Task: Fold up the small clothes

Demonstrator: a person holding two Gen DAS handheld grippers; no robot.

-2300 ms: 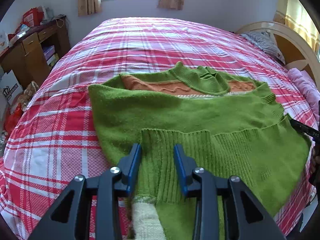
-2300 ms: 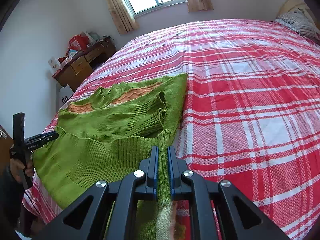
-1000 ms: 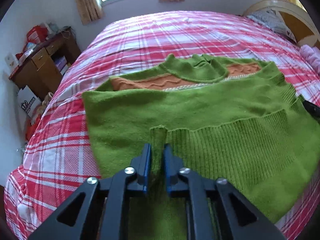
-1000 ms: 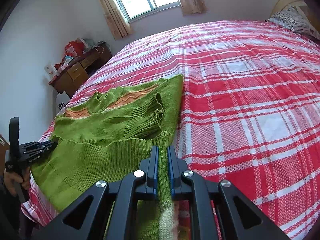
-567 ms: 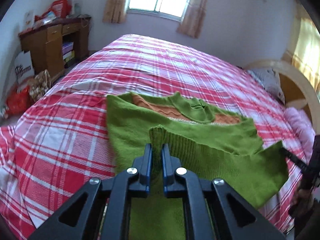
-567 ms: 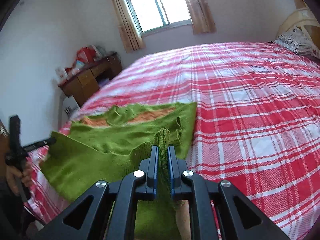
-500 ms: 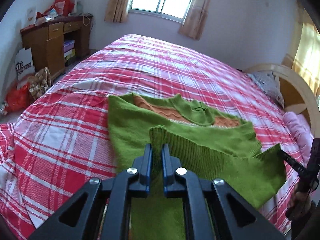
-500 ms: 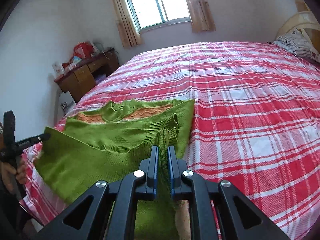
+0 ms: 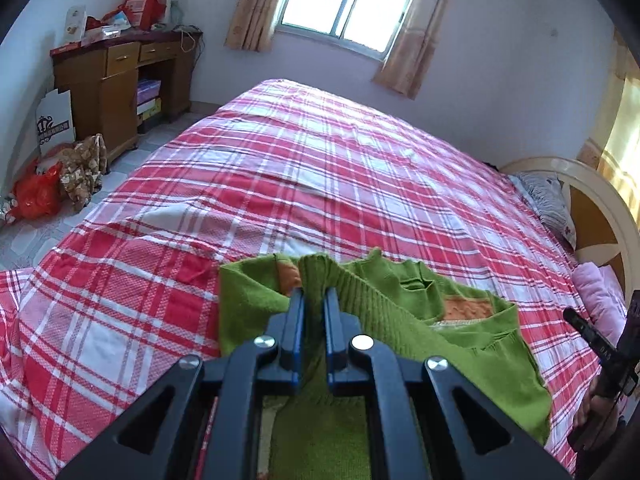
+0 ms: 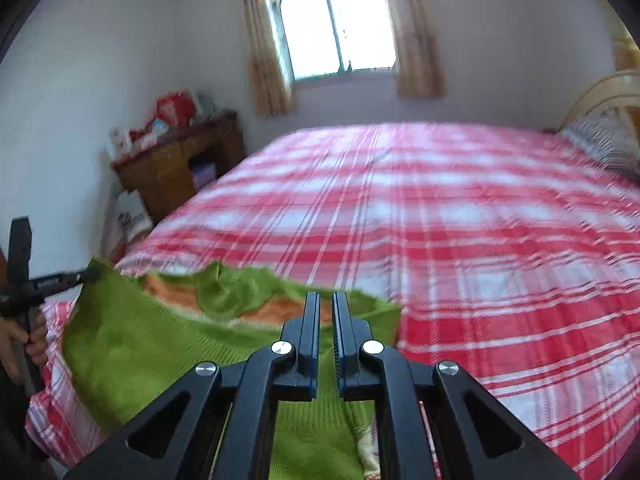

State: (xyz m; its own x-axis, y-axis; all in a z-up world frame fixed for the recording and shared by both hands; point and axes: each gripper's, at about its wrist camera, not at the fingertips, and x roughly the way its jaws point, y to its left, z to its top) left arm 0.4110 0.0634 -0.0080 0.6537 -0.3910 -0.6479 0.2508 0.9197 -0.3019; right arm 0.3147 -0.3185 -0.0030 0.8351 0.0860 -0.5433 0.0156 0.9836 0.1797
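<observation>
Both the left hand-held gripper (image 9: 313, 300) and right hand-held gripper (image 10: 326, 304), each pinched on the green sweater's (image 9: 472, 356) hem, have apparently lifted it forward over the collar on the bed (image 9: 320, 184), starting the bottom-to-top fold.

Daylight pours through a curtained window (image 9: 347, 2) in the pale wall; a wooden desk (image 9: 120, 80) stands beside the red-checked bed (image 9: 320, 168).

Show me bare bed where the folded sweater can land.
Free: the plaid bedspread beyond the green sweater up to the window wall, and its strip left of the sweater. Crowded: the near edge, where the left tongs and right tongs grip the hem.
</observation>
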